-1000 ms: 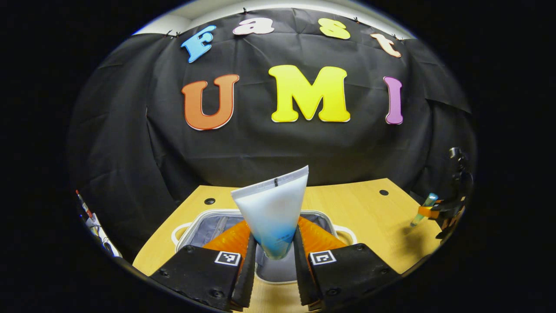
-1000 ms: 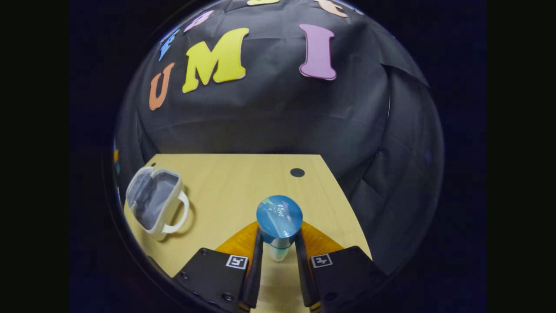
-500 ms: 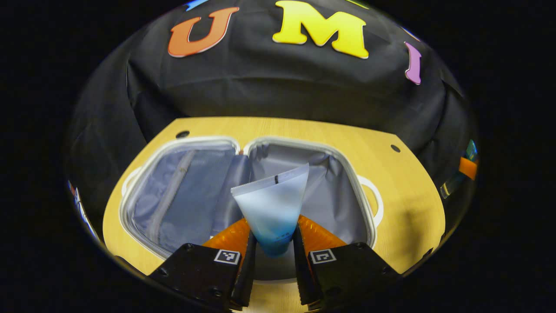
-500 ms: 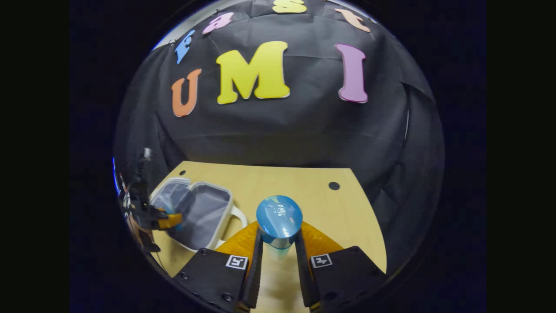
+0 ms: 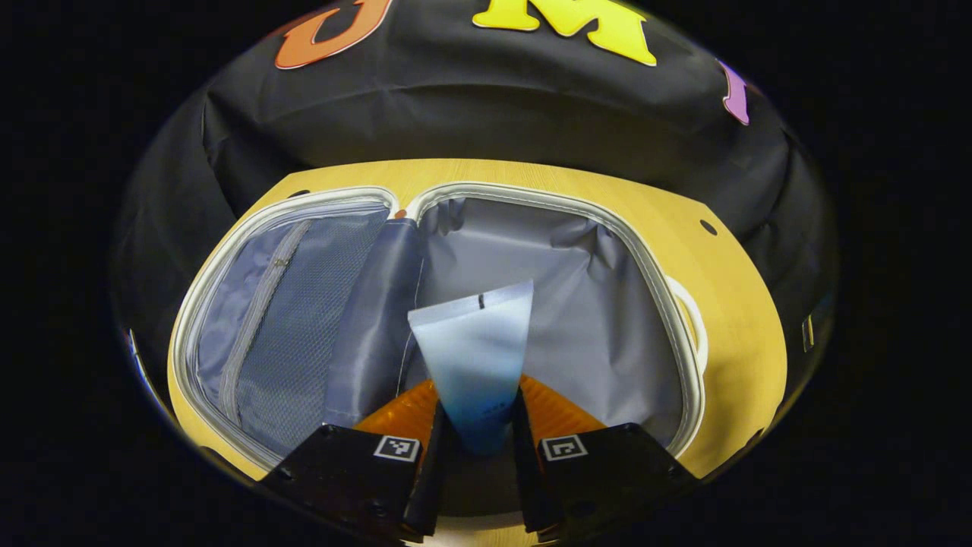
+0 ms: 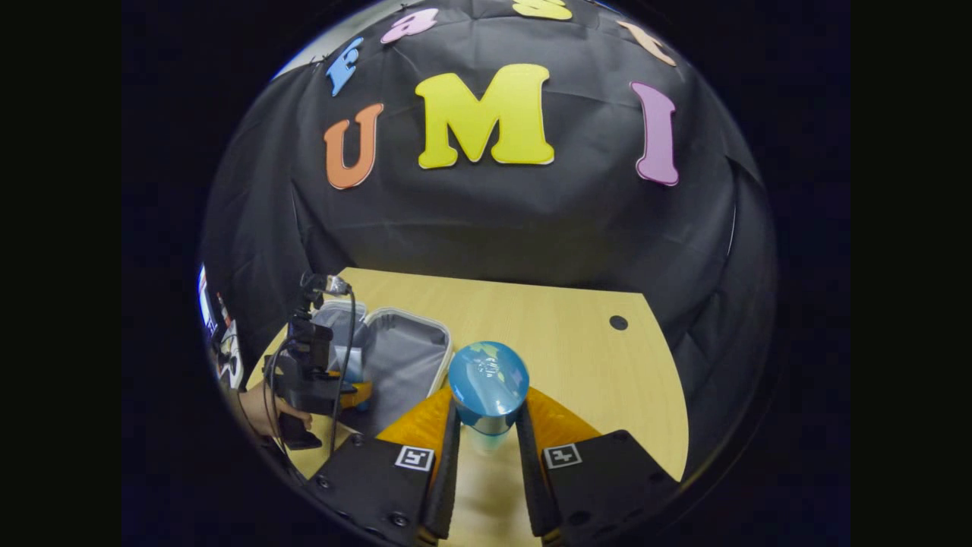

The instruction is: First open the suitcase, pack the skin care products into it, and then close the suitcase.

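Observation:
The small suitcase [image 5: 687, 380] lies open on the wooden table, grey lining showing, with a mesh zip pocket in its left half. My left gripper [image 5: 477, 448] is shut on a white-to-blue squeeze tube [image 5: 474, 349], held over the right half with the crimped end pointing away. In the right gripper view, my right gripper [image 6: 487, 448] is shut on a clear bottle with a shiny blue cap [image 6: 487, 384], held above the table to the right of the suitcase [image 6: 399, 357]. The left gripper [image 6: 357, 393] and the hand holding it hang over the case there.
The wooden table [image 6: 577, 357] has round cable holes [image 6: 618, 322] near its far corners. The black cloth wall stands close behind. The suitcase's white handle [image 5: 695, 330] sticks out on its right side. Bare tabletop lies to the right of the case.
My left gripper has tilted down and moved in over the open case with the tube. The right gripper has swung left with the bottle, bringing the suitcase nearer.

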